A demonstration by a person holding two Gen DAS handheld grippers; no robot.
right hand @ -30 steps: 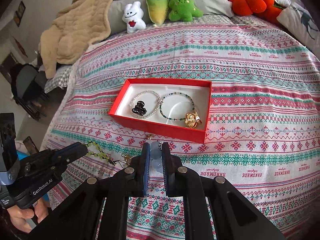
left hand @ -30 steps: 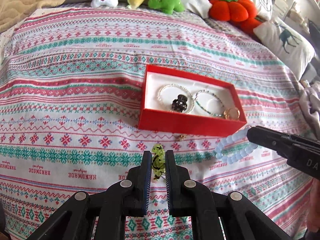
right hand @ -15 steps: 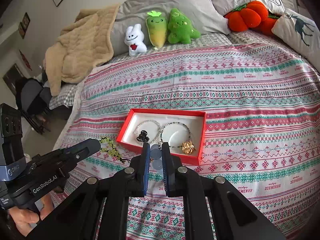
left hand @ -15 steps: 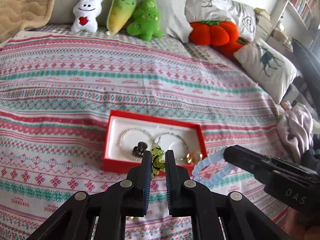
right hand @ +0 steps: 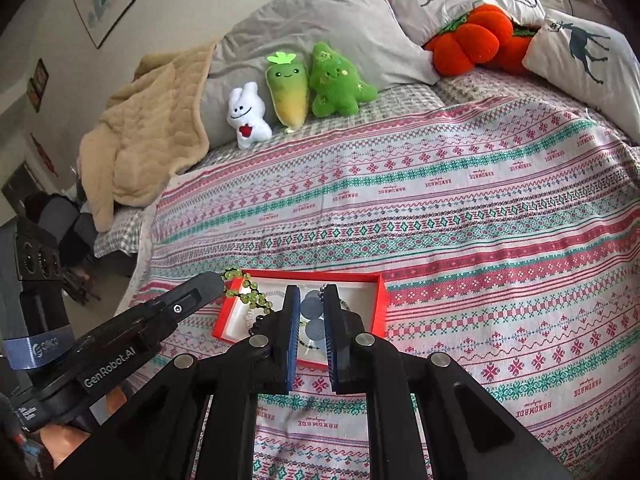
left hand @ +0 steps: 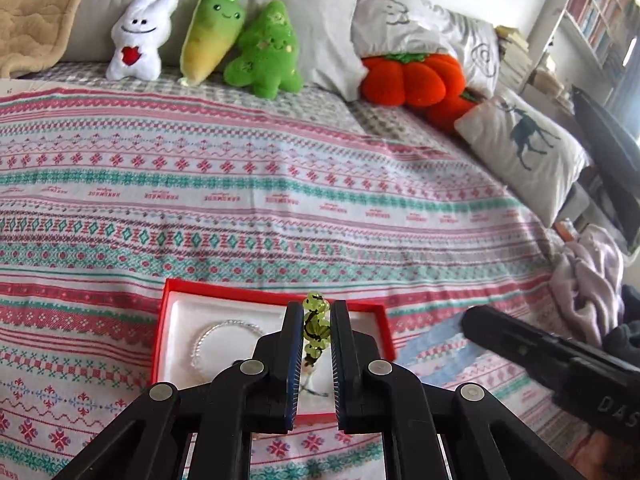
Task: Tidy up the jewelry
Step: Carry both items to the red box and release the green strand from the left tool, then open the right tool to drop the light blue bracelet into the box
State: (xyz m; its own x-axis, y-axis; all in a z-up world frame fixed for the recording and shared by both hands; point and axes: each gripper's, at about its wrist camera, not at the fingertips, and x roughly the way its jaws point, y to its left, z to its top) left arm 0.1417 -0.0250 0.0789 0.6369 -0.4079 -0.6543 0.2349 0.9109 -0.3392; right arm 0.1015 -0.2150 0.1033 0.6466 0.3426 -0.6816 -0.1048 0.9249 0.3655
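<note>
Left gripper (left hand: 314, 330) clamped on green glass-bead bracelet (left hand: 316, 326), held above shallow red white-lined box (left hand: 160, 332). Right gripper (right hand: 311, 312) clamped on pale blue round-bead bracelet (right hand: 311, 307), likewise above box.

A bed (left hand: 280, 200) is carrying a red box (left hand: 160, 336), three plush toys (right hand: 296, 92) and pillows (right hand: 580, 60).

A patterned bedspread (left hand: 280, 184) covers the bed; far off sit plush toys (left hand: 208, 36), an orange pumpkin cushion (left hand: 412, 80), perhaps books (left hand: 516, 48) far right.
</note>
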